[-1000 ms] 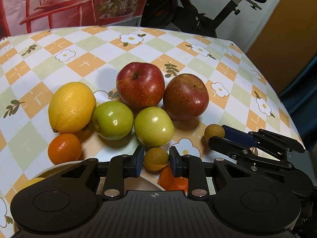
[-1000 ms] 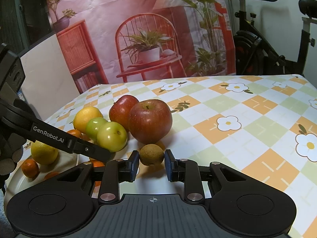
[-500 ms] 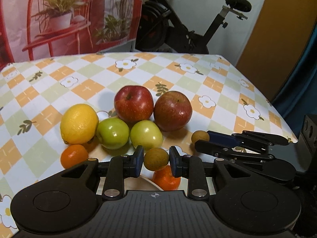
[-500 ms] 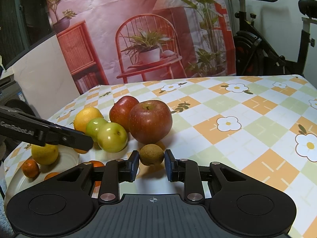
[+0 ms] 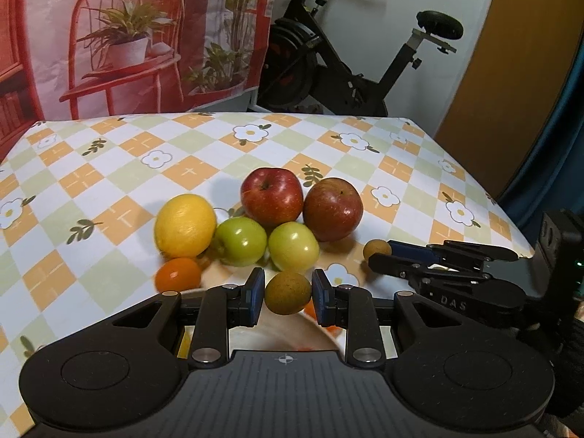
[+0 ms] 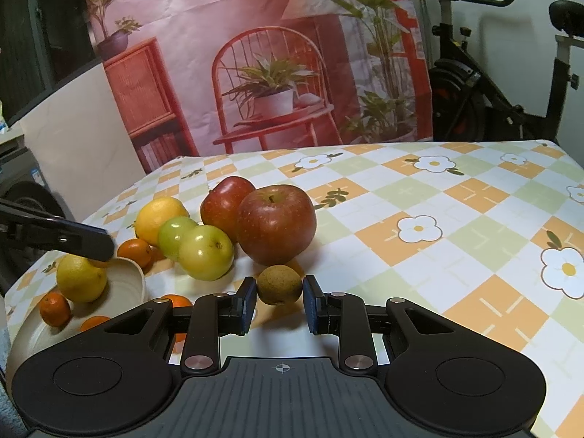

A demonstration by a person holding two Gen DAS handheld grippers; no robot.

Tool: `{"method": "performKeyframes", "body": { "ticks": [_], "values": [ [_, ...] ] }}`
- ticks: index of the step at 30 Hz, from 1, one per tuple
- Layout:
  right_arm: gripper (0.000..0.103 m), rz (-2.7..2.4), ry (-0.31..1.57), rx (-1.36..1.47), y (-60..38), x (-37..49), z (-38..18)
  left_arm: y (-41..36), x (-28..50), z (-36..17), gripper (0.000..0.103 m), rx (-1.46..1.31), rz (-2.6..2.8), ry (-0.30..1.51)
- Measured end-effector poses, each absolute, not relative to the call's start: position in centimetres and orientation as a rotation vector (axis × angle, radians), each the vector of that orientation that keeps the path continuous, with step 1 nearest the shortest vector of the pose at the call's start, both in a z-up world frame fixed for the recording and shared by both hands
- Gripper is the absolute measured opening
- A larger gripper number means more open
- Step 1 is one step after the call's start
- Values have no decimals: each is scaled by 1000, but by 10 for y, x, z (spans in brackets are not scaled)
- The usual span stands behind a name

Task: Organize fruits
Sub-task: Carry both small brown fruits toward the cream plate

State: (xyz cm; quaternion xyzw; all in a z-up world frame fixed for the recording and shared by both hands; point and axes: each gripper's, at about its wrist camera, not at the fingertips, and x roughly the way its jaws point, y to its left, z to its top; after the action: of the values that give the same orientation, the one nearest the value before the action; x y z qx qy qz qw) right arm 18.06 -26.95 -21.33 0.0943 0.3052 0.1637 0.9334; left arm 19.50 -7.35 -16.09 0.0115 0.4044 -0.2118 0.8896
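Observation:
My left gripper (image 5: 287,291) is shut on a small brown fruit (image 5: 287,292) and holds it above the rim of a cream plate (image 6: 126,277). My right gripper (image 6: 280,290) has its pads on both sides of a second small brown fruit (image 6: 280,284) that rests on the tablecloth. On the cloth lie two red apples (image 5: 272,196) (image 5: 333,208), two green apples (image 5: 240,241) (image 5: 294,245), a lemon (image 5: 185,225) and a mandarin (image 5: 177,273). The plate holds another lemon (image 6: 81,278) and several mandarins (image 6: 54,308).
The table has a checked flower-print cloth (image 6: 456,219). An exercise bike (image 5: 350,73) stands behind it. A printed backdrop (image 6: 273,54) hangs at the back. The table's right edge (image 5: 485,189) drops off beside a dark curtain.
My left gripper has lifted and drawn back with its brown fruit, so the fruit pile looks farther away. The right gripper and its fruit have stayed in place.

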Motion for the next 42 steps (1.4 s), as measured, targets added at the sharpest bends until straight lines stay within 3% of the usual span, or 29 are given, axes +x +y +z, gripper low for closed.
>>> {"method": "performKeyframes", "body": {
  "ticks": [16,42],
  "values": [
    [25,390,628,181,-246,156,-200,-6,153,-153,29,-42,-375,854],
    [25,549,672,58,-181,111,-169,24,115,-181,29,-31,-358,898]
  ]
}}
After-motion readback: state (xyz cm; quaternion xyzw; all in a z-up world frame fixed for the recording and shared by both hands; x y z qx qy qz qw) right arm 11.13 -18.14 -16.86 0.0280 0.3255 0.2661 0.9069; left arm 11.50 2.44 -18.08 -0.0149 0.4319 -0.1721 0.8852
